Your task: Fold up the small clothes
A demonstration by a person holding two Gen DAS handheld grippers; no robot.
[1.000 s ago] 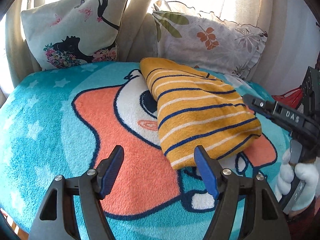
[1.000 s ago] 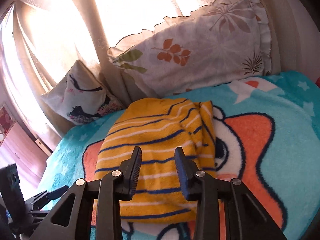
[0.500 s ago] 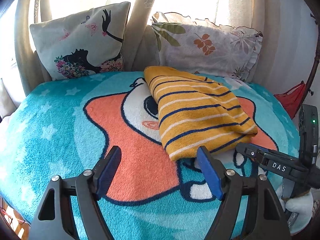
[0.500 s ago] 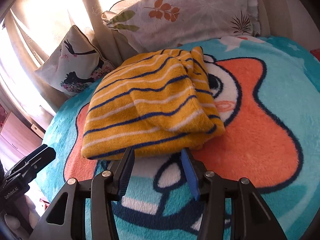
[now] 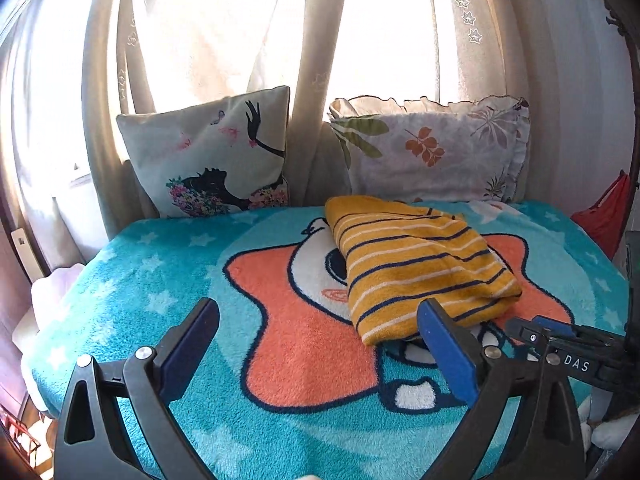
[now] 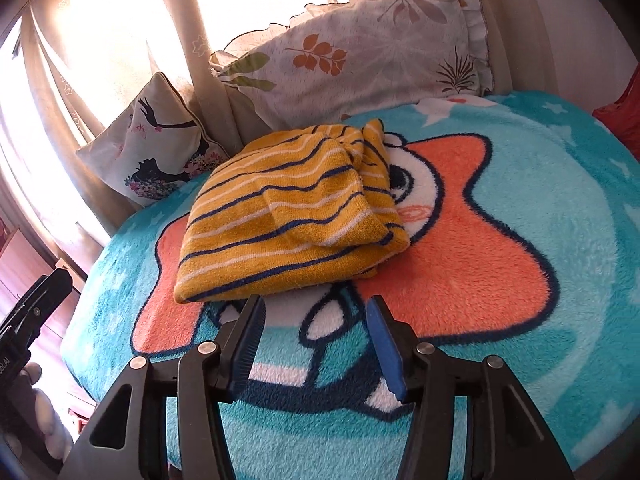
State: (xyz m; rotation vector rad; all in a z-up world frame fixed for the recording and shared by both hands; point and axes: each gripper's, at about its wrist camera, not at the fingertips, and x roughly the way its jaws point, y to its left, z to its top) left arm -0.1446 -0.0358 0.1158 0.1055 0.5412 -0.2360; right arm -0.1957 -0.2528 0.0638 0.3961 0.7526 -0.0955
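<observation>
Sweater [image 6: 288,216] lies folded on the blanket [image 6: 520,240], released. Both grippers have backed off, left gripper [image 5: 316,344] and right gripper [image 6: 314,340] empty, jaws opening. Fold looks finished.

A folded garment [image 5: 420,264] lies on a blanket [image 5: 160,280] spread over a bed, toward the bed's far right part in the left wrist view. Behind it, two pillows stand against the curtains [image 5: 224,28]: the figure-print pillow [image 5: 208,160] to the left, the leaf-print pillow [image 5: 432,152] to the right, directly behind the garment. The left tool [image 5: 316,344] hangs over the blanket's near part, the garment's near corner just beside its right finger, nothing between its opening jaws. The right tool [image 6: 312,336] sits just in front of the garment's near edge, jaws opening over bare blanket; its tip also shows at the right edge of the left wrist view [image 5: 560,340].
</observation>
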